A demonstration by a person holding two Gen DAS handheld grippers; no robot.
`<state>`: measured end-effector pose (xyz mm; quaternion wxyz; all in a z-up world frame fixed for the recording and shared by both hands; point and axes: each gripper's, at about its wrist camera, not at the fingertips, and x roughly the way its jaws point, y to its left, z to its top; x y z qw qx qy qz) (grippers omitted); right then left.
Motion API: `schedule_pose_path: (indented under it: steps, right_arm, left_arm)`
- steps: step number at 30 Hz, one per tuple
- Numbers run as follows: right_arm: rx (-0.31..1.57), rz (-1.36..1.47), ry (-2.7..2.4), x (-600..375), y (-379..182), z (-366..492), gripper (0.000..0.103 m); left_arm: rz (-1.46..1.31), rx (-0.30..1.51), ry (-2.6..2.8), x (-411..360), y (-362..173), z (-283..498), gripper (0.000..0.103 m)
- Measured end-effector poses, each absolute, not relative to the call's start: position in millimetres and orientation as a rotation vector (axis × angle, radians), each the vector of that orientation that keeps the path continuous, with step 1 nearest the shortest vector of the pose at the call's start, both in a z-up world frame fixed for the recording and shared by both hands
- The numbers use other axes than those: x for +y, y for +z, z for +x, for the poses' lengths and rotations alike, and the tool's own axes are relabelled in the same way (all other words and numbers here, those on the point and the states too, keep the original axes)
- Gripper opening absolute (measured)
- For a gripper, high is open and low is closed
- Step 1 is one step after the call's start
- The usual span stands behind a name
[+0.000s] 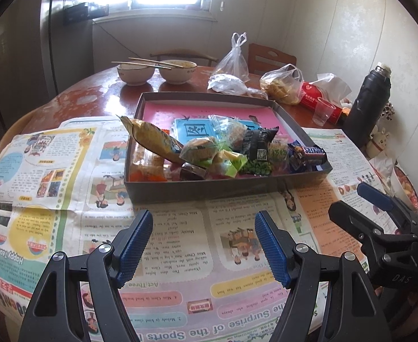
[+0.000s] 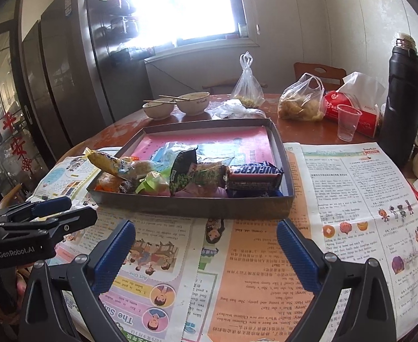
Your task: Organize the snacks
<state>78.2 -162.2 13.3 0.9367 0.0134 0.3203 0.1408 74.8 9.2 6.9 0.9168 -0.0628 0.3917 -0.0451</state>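
A shallow dark box [image 1: 209,191] [image 2: 197,208] sits on newspaper [image 1: 52,171] in the middle of the table. Several snacks are piled along its near side: a yellow crisp bag [image 1: 152,139] [image 2: 106,161], a green pea packet [image 1: 256,166] [image 2: 183,179], a black packet [image 1: 259,142] and a Snickers bar [image 1: 308,154] [image 2: 254,175]. My left gripper [image 1: 204,219] [image 2: 80,208] hovers open over the newspaper just short of the box's front wall, with nothing between its fingers. My right gripper [image 2: 206,226] [image 1: 347,198] is beside it to the right, spread wide and empty.
Behind the box stand two bowls with chopsticks [image 1: 136,72], plastic bags [image 1: 233,59] [image 1: 283,84], a red tissue pack [image 1: 314,97] and a clear cup [image 1: 321,111]. A tall black flask [image 1: 368,99] stands at the right. A fridge [image 2: 66,71] is at the left.
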Motion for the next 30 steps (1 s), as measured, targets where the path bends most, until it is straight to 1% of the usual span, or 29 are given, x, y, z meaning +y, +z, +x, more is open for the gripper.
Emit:
schedule_pose_path:
  steps: [18,30]
  right_arm:
    - [0.651,0.018,0.295,-160.5,12.2,54.3,0.101]
    - [0.686,0.041,0.318,-155.2,2.7,46.9,0.101]
  left_arm:
    - [-0.141,0.831,-0.061,2.3,-8.3,51.8,0.075]
    - [-0.120,0.845,-0.069,-5.1,-11.4,44.9,0.075]
